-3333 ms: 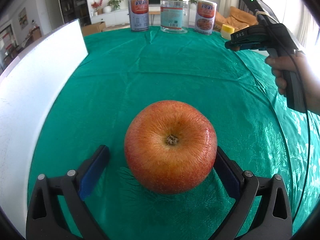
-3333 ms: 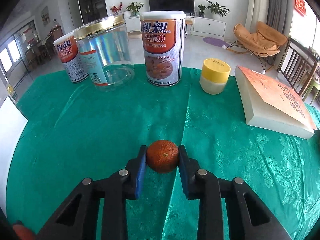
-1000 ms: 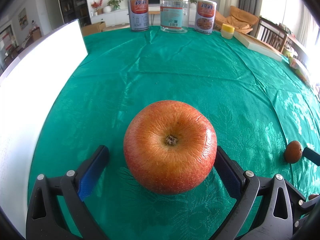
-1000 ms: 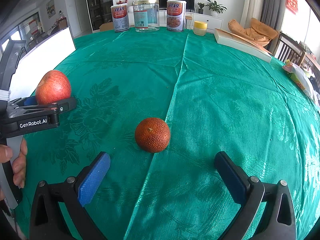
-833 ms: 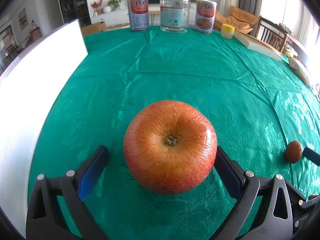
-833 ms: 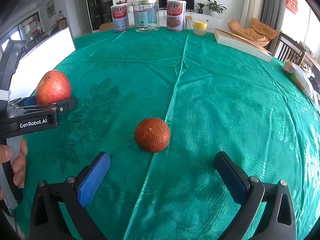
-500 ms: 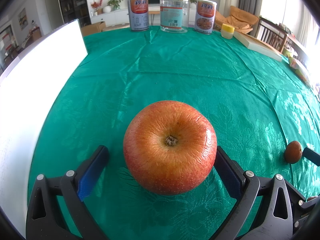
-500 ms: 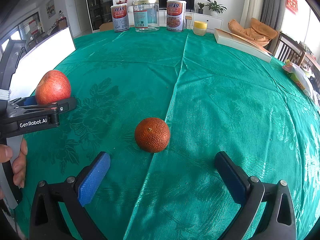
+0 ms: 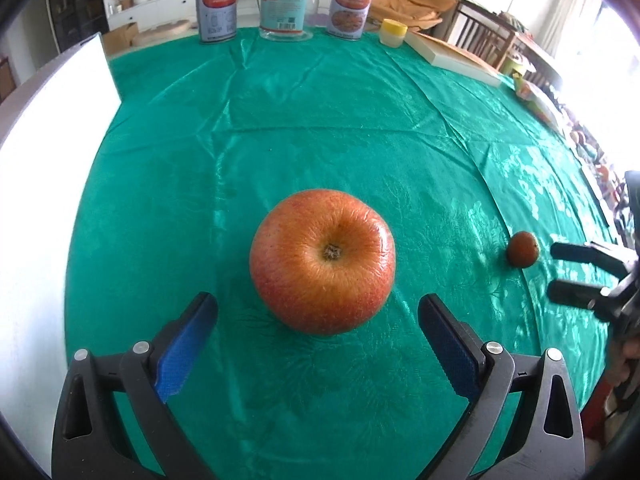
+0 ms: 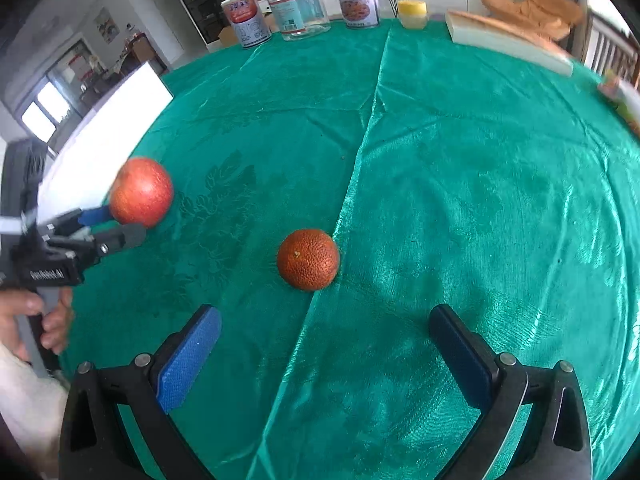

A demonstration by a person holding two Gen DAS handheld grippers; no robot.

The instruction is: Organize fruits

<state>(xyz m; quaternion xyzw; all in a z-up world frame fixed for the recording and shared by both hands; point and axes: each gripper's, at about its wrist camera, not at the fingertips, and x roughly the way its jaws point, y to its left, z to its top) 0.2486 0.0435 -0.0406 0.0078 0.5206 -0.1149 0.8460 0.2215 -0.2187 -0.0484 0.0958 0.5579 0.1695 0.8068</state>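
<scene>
The apple (image 9: 322, 263) is lying on the green tabletop (image 9: 320, 120), straight ahead of the left gripper (image 9: 318, 344), whose fingers (image 9: 188, 336) are standing spread and clear of it. The small orange (image 10: 308, 259) is sitting ahead of the right gripper (image 10: 326, 360), its fingers (image 10: 190, 356) also spread. Each fruit is nearer its own gripper; the two fruits are lying well apart.

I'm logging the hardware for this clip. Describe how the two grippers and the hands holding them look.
Both are black two-finger tools. The left gripper and right gripper have angular, cut-out black fingers with silver pivot screws and textured blue pads. In the right wrist view, the left tool's black body carries white lettering, blurred here, above a grey grip held by a bare hand.
</scene>
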